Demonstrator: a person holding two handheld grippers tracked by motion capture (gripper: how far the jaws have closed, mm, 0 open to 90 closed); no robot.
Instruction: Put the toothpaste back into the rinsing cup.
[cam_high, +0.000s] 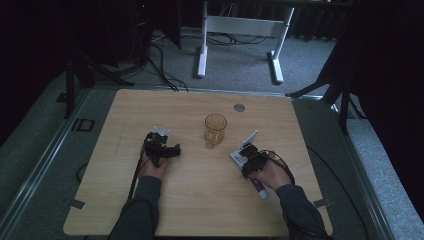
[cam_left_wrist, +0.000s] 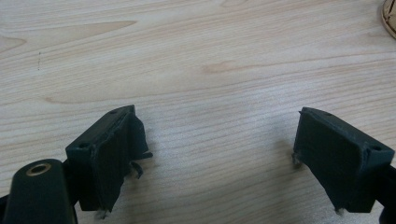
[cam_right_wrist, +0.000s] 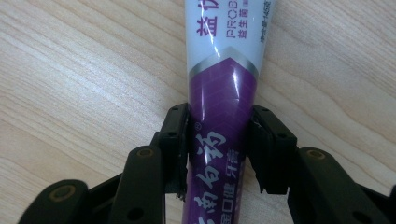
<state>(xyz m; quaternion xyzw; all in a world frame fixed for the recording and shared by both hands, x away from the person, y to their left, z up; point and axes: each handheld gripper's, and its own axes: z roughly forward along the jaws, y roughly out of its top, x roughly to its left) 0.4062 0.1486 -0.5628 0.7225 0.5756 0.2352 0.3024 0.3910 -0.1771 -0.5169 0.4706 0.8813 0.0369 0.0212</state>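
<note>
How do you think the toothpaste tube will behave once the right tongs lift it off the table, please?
The toothpaste tube looks glossy, so it may slip in the right tongs. Gripped near one end, its long white part will probably droop. It seems soft, likely squashing under pressure.

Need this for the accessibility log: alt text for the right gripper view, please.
The right tongs are shut on a purple-and-white toothpaste tube, their black jaws pressing its purple section from both sides. The tube runs up out of the frame, with printed Chinese characters on it, over a light wood-grain table.
</note>
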